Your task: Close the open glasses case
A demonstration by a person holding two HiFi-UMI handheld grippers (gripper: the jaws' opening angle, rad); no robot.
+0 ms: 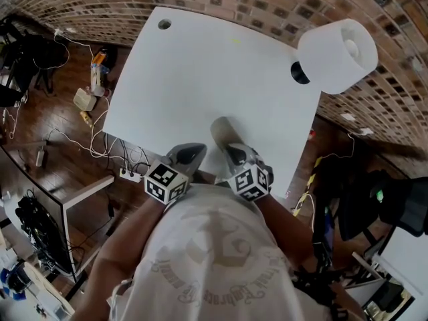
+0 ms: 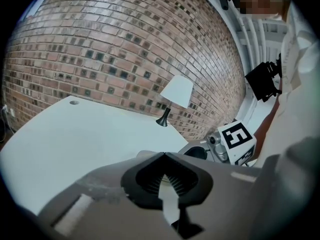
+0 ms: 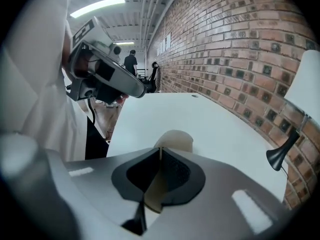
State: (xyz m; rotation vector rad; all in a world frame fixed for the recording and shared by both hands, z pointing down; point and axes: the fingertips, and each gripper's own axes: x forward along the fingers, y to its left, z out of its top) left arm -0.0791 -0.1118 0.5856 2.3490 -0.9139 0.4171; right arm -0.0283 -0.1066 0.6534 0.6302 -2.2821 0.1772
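A beige glasses case [image 1: 220, 130] lies on the white table [image 1: 200, 72] close to its near edge. Its lid looks down. In the right gripper view its rounded end [image 3: 176, 139] shows just past the jaw tips. My right gripper [image 1: 232, 150] hangs over the case's near end, jaws shut tip to tip [image 3: 160, 151], with nothing seen between them. My left gripper [image 1: 195, 153] is beside it on the left, over the table edge, also shut [image 2: 163, 155] and empty. The left gripper view shows the right gripper's marker cube [image 2: 239, 138] to the right.
A white-shaded lamp [image 1: 338, 53] on a black stem stands at the table's far right corner, by the brick wall [image 2: 125, 54]. A cable hole [image 1: 164, 24] sits at the far left corner. Cables and a power strip [image 1: 128, 174] lie on the wooden floor to the left.
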